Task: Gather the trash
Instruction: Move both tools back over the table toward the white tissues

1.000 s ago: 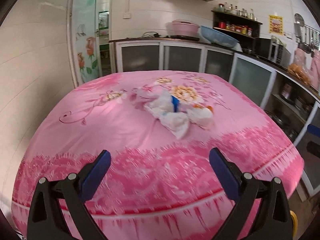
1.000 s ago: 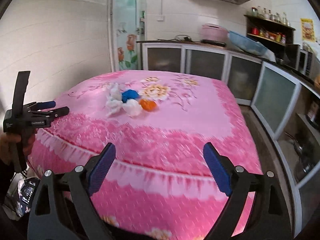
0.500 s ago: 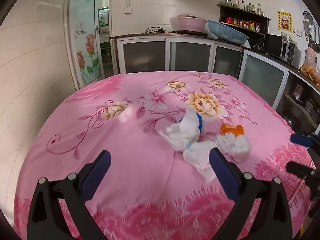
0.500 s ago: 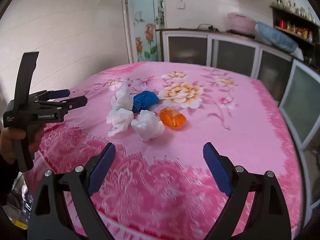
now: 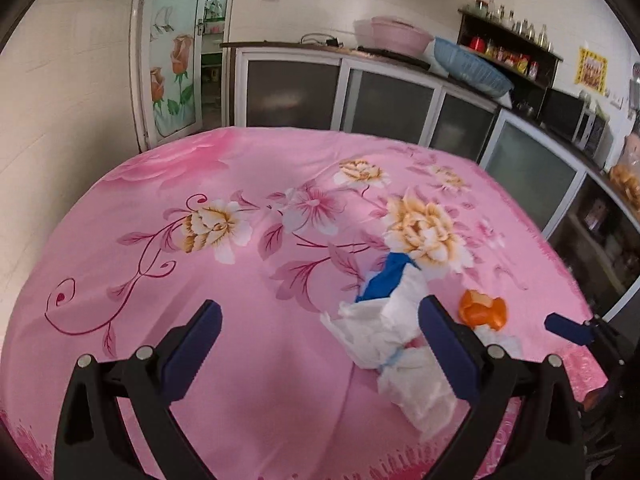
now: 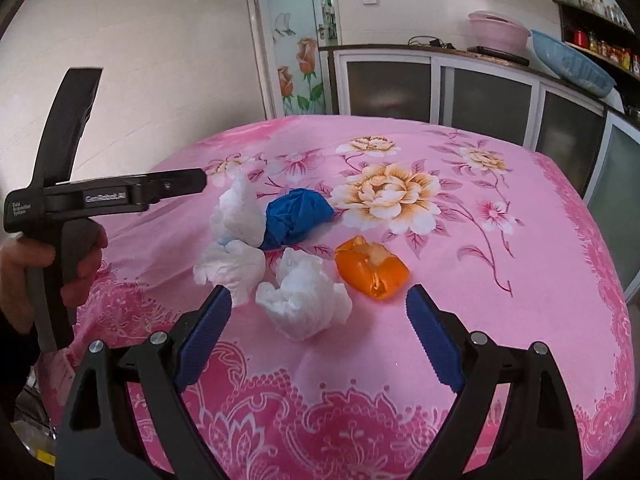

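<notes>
Both tongs stand wide with nothing between their blue pads. Left tongs (image 5: 318, 338) hover low over the pink flowered cloth (image 5: 248, 344) that covers the desk, and their right-hand finger (image 5: 448, 344) stands in front of the trash, covering part of it. Right tongs (image 6: 318, 322) hang over the near edge of the same cloth, with a crumpled white tissue (image 6: 306, 300) seen just beyond and between the fingertips, apart from both pads.

All the trash lies in one loose heap on the cloth near the big yellow printed flower (image 6: 390, 194). In the right wrist view the near tissue touches a second white tissue wad (image 6: 232, 266) to its left; behind that a third white wad (image 6: 240, 212) stands up taller, and a crumpled blue wad (image 6: 298, 216) leans against it. An orange wrapper (image 6: 370, 268) lies just to the right of the heap, a little apart from the near tissue. From the left wrist view the white tissues (image 5: 384, 332) lie bunched, the blue piece (image 5: 386, 278) sticks out behind them and the orange wrapper (image 5: 482, 312) lies to their right.

A person's hand (image 6: 60, 264) grips the handle of the left tool at the left of the right wrist view. Behind the desk run grey-fronted cabinets (image 6: 440, 88), with a pink basin (image 6: 500, 36) and a blue basket (image 6: 572, 64) on top
</notes>
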The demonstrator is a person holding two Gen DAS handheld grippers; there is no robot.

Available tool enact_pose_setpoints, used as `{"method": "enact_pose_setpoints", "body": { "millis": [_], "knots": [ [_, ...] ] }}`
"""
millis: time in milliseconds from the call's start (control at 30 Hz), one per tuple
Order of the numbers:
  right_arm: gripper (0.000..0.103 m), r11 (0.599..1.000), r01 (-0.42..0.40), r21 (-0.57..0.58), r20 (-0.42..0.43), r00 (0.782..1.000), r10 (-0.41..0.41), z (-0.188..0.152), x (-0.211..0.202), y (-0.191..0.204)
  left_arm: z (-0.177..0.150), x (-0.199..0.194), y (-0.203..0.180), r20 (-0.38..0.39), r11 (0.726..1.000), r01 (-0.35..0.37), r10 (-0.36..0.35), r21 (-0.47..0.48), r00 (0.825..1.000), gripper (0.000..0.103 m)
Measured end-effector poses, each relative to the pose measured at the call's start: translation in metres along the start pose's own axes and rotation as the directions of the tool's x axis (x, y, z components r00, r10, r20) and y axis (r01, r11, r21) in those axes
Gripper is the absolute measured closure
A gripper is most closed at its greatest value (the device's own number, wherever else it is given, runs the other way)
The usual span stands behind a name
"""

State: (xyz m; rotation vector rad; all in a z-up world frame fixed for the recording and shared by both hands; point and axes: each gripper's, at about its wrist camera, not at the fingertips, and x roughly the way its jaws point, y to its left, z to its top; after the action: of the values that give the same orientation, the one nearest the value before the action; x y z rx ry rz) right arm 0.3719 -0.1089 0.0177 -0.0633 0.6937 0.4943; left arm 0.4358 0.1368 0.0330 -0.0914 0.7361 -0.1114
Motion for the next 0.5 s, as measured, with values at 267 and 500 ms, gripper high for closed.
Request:
{"method": "enact_pose_setpoints", "body": {
  "millis": [267, 500],
  "knots": [
    [0.018, 1.0, 0.0, 0.0, -0.039, 0.999, 0.0, 0.004, 0.019, -0.003, 0.009, 0.022, -0.006, -0.037, 0.99, -0.139, 0.14, 0.03, 0.989, 0.008],
    [0.014, 1.0, -0.004, -0.023, -0.05, 0.999, 0.003, 0.008, 0.025, -0.001, 0.012, 0.016, -0.009, 0.006, 0.973, -0.2, 0.201, 0.113, 0.98, 0.008]
  ]
}}
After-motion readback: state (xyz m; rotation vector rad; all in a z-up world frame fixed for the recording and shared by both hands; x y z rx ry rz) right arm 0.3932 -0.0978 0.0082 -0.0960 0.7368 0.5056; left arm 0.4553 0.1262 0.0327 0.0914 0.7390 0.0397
